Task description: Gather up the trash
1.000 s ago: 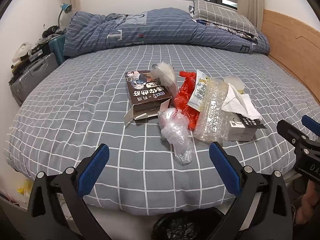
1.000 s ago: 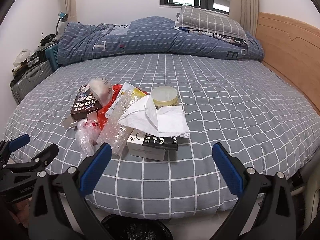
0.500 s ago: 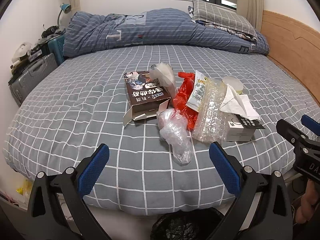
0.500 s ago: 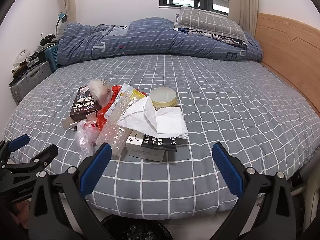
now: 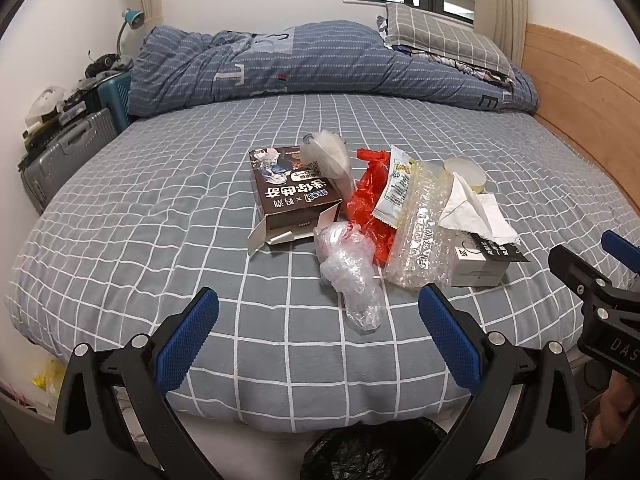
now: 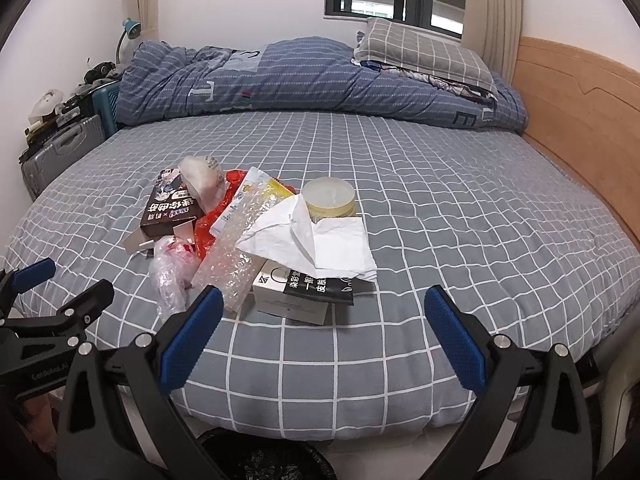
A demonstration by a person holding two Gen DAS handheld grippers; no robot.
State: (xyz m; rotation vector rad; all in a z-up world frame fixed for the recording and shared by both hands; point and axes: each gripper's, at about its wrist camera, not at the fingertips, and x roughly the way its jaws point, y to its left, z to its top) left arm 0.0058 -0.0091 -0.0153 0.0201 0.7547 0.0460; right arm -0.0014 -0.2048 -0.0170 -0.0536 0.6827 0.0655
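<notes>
Here, both grippers hovered wide open and empty at the near edge of the bed (image 5: 160, 216): the left gripper (image 5: 318, 312), the right gripper (image 6: 324, 316). The trash lay heaped mid-bed: brown box (image 5: 292, 196), crumpled clear plastic (image 5: 352, 272), bubble wrap (image 5: 420, 240), tissue (image 6: 316, 240) draped over a white box (image 6: 292, 300). The black bag (image 5: 372, 452) sat below. Slippery plastic could likely slide from the pads, and the tissue could fall off the white box.

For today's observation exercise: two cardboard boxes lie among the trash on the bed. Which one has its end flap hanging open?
The dark brown box, left of the pile: its flap gapes toward the camera. The white box sits under the tissue.
</notes>
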